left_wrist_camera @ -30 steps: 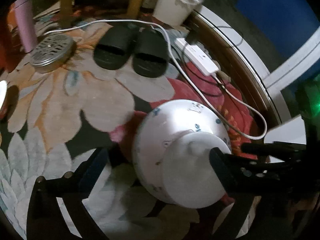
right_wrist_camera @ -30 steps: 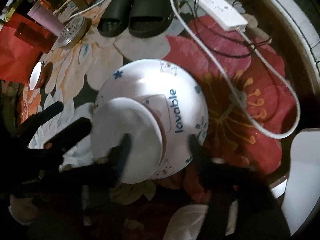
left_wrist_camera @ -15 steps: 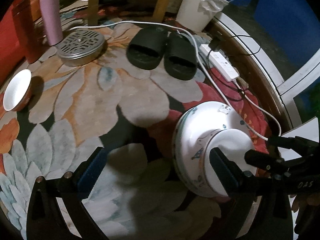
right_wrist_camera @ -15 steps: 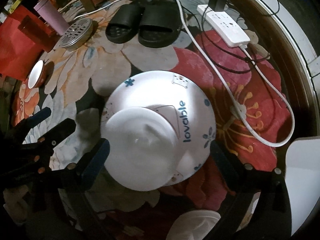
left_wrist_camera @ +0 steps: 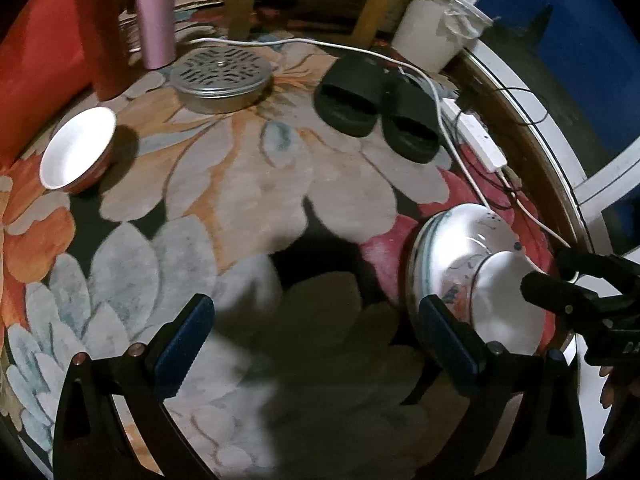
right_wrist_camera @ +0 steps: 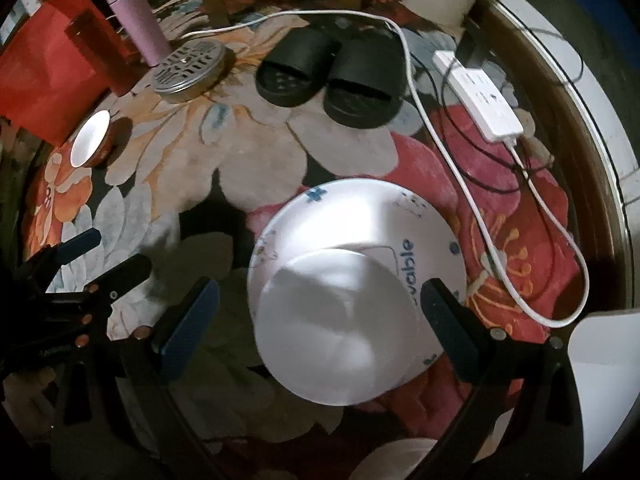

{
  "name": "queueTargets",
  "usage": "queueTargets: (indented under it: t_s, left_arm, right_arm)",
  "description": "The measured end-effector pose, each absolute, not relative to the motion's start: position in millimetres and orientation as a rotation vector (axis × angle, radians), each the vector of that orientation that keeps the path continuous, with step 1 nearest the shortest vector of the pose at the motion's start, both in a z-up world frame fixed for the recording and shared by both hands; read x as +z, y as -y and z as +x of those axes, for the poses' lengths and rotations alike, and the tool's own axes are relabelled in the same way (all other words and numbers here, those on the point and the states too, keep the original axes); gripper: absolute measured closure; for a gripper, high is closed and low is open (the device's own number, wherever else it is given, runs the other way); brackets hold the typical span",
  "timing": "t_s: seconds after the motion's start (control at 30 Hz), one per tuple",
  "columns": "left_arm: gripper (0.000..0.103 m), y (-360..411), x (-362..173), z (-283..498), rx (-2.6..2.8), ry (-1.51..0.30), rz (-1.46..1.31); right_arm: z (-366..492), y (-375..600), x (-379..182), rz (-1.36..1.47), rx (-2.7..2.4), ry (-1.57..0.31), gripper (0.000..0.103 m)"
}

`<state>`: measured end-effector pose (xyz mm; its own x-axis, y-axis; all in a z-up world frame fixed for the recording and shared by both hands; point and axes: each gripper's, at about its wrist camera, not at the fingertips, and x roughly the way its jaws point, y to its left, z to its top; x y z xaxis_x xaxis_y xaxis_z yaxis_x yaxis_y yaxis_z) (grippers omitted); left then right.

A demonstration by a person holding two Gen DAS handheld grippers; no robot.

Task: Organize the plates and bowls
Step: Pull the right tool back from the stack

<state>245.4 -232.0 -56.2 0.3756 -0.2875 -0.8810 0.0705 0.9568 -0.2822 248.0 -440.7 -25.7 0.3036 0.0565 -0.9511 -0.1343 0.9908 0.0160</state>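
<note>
Between the spread fingers of the left gripper, in the left wrist view, lies only bare flowered rug; its jaws stand wide apart and hold nothing. Just beyond its right finger sits the white plate with blue marks, and a smaller white bowl rests on top of it. Further right, past the bowl, the black tips of the right gripper show. Far ahead and to the left of the fingers stands a red bowl with a white inside, well apart from the stack. Ahead lie a round perforated metal lid, a pair of black slippers and a white cable. From the right wrist view, the right gripper has its jaws wide apart, one finger on each side of the white bowl, neither pad pressing on it. The bowl rests on the plate, whose rim carries blue lettering. To the left of these fingers the left gripper hangs over the rug. Far ahead on the left sits the red bowl, and ahead on the right a white power strip.
</note>
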Motion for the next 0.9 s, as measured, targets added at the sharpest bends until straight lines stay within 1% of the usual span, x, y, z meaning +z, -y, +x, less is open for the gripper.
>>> queueTargets:
  t_s: [0.9]
  left_arm:
    - [0.001,160.3,-73.8,230.0,-0.123,-1.189,-0.263]
  right_arm:
    - [247.6,381.1,-36.6,-0.144,0.224,-1.268,0.001]
